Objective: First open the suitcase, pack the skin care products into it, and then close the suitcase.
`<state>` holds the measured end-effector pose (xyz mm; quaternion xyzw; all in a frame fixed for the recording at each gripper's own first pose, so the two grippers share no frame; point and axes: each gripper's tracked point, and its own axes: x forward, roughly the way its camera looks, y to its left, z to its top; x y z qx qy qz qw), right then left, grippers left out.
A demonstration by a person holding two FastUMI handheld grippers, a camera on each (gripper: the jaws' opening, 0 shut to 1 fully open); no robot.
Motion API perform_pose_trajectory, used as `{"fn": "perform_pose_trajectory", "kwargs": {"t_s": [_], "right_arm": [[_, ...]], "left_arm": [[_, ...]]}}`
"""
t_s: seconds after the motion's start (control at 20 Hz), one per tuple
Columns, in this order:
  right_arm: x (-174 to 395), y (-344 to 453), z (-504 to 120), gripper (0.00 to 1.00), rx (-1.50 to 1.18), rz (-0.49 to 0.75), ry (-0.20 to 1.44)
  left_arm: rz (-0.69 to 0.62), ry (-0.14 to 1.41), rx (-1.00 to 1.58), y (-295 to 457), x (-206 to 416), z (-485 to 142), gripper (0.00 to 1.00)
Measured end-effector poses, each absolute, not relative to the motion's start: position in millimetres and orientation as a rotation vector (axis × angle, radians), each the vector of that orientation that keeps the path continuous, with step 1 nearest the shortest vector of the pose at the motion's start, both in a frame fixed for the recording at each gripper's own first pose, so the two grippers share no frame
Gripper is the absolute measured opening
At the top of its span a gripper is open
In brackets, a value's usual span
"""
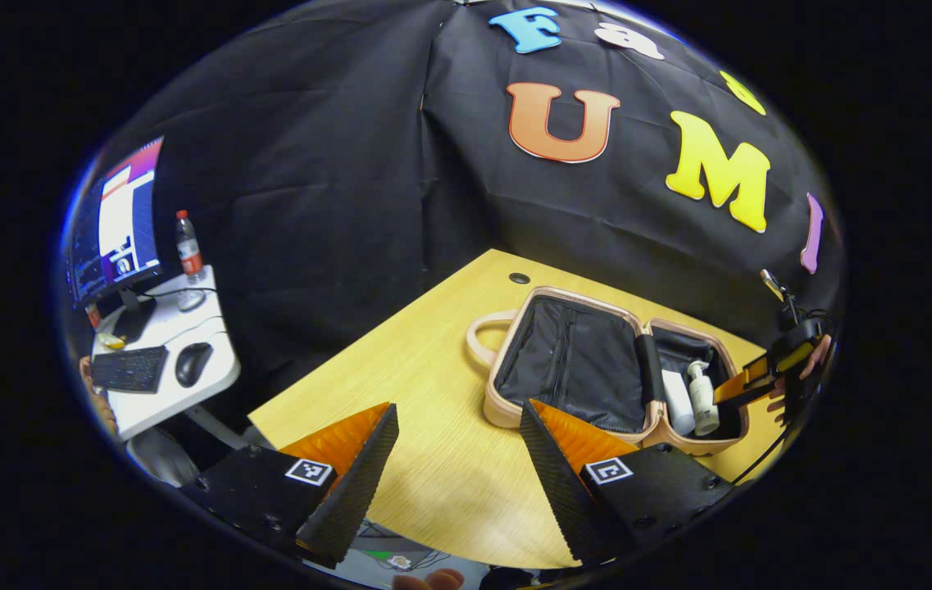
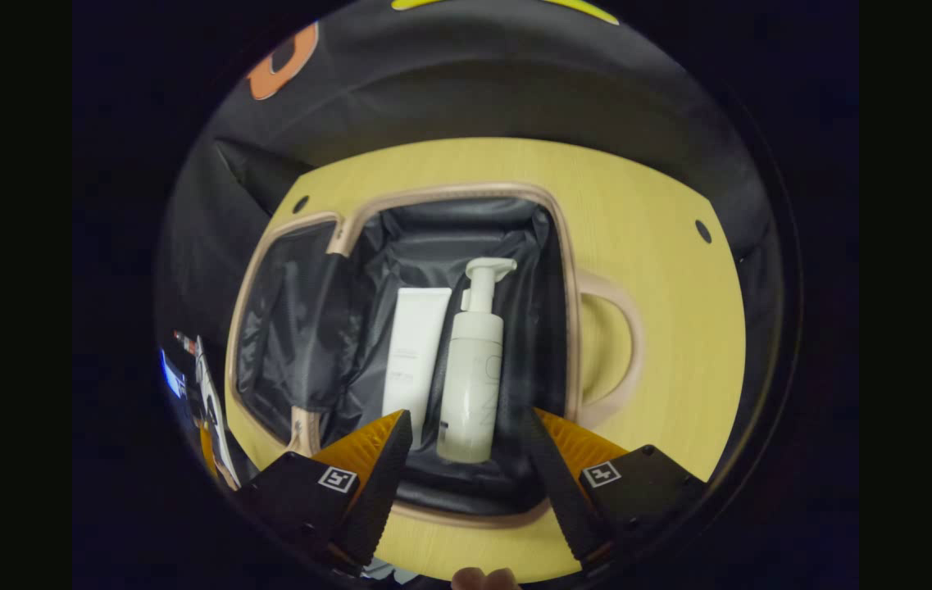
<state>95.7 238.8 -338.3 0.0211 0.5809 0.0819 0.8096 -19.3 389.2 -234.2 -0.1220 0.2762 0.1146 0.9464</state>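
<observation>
The suitcase (image 2: 568, 328) lies open on the counter (image 1: 433, 393), with a white tube (image 2: 415, 352) and a pump bottle (image 2: 472, 377) side by side in its right half. The right hand-held gripper (image 2: 466, 459) hangs over them, fingers wide and empty. The left hand-held gripper (image 1: 457, 459) hangs above the counter's near edge, also spread wide, holding nothing.

Left gripper (image 1: 459, 459) hovers over the pale wooden table (image 1: 433, 369), jaws spread wide with nothing between them; the pink hard-shell suitcase (image 1: 609, 369) lies open just beyond, a white pump bottle (image 1: 703, 397) and white tube (image 1: 677, 401) in its far half; the right gripper (image 1: 748, 385) reaches in there.
</observation>
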Motion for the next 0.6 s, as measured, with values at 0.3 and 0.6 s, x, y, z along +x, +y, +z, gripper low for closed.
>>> {"fn": "perform_pose_trajectory", "kwargs": {"t_s": [0.3,0.6], "right_arm": [[64,209,-249,0.82,0.042,0.263,1.083],[24,193,-205,0.82,0.302,0.301,1.089]], "left_arm": [[0.137,0.493,-0.585,410,57,-267,0.99],[0.044,0.529,-0.793,407,123,-314,0.99]]}}
